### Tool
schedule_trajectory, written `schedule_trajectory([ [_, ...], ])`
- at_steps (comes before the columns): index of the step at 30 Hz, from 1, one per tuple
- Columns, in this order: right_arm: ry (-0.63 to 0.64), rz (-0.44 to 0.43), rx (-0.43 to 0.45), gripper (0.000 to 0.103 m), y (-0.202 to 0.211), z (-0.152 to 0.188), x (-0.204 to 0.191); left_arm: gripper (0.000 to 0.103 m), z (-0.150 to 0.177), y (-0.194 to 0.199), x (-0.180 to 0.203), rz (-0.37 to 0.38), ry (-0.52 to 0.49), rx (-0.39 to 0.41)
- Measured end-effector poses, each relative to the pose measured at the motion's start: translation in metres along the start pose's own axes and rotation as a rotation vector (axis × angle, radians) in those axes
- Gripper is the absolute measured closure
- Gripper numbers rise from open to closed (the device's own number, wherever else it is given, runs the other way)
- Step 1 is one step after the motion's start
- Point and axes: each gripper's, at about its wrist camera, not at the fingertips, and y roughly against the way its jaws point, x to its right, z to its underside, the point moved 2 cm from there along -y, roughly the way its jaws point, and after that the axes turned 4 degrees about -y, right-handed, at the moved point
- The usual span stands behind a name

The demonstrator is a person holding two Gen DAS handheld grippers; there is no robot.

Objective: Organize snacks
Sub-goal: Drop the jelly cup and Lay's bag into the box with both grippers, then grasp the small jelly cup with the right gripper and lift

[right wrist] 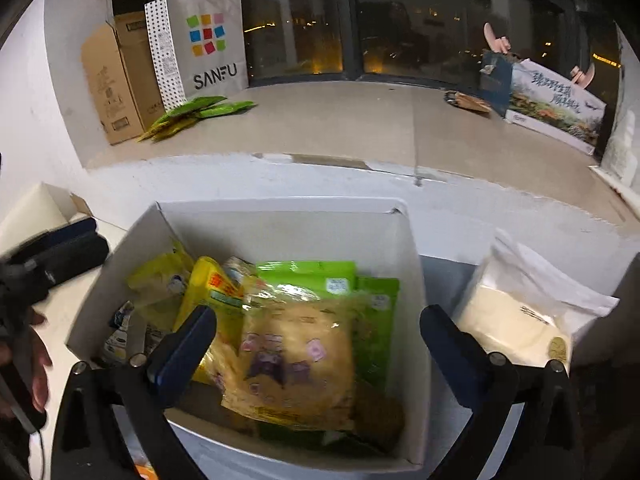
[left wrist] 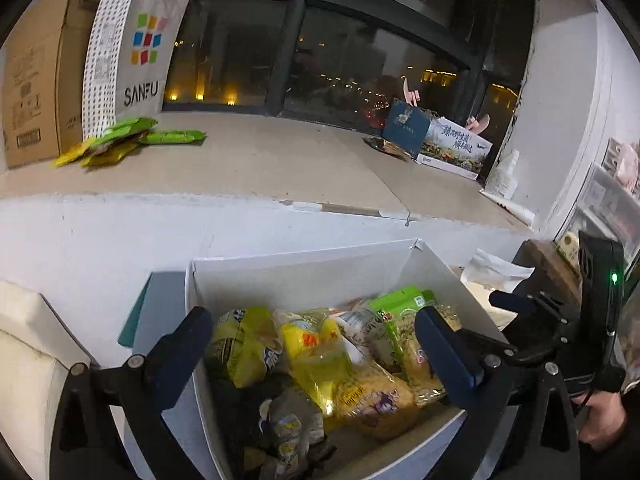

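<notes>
Both the left gripper [left wrist: 312, 344] and the right gripper [right wrist: 318, 336] hover spread wide and empty-handed above a white cardboard box [right wrist: 280, 216] crammed with yellow and green plastic snack packets [right wrist: 296, 344].

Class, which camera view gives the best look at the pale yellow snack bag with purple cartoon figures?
The right wrist view: the pale yellow snack bag with purple cartoon figures lies face-up and central there. The left wrist view shows it smaller, blurred and at an angle.

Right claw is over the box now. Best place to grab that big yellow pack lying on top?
Take the yellow pack by its near bottom edge, coming from above: it lies flat on the pile in the white box, and that edge looks free. The right claw is open.
</notes>
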Motion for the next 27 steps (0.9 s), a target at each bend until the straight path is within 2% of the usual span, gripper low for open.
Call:
schedule_trajectory([
  [7, -0.004, -0.039, 0.084, 0.000, 0.044, 0.012, 0.002, 0.000, 0.016, 0.046, 0.010, 0.002, -0.064, 0.046],
  [13, 0.051, -0.061, 0.198, 0.000, 0.109, 0.050, -0.009, 0.000, 0.059, 0.118, 0.035, 0.046, -0.126, 0.109],
  [18, 0.061, -0.108, 0.256, 0.000, 0.158, 0.100, -0.021, 0.000, 0.113, 0.169, 0.047, 0.092, -0.059, 0.137],
  [21, 0.066, -0.088, 0.271, 0.000, 0.180, 0.141, -0.028, 0.000, 0.149, 0.191, 0.051, 0.131, -0.006, 0.126],
  [25, 0.058, -0.057, 0.264, 0.000, 0.194, 0.198, -0.033, 0.000, 0.187, 0.210, 0.065, 0.116, -0.034, 0.104],
  [27, 0.075, -0.069, 0.238, 0.000, 0.195, 0.221, -0.034, 0.000, 0.203, 0.214, 0.068, 0.105, -0.066, 0.083],
])
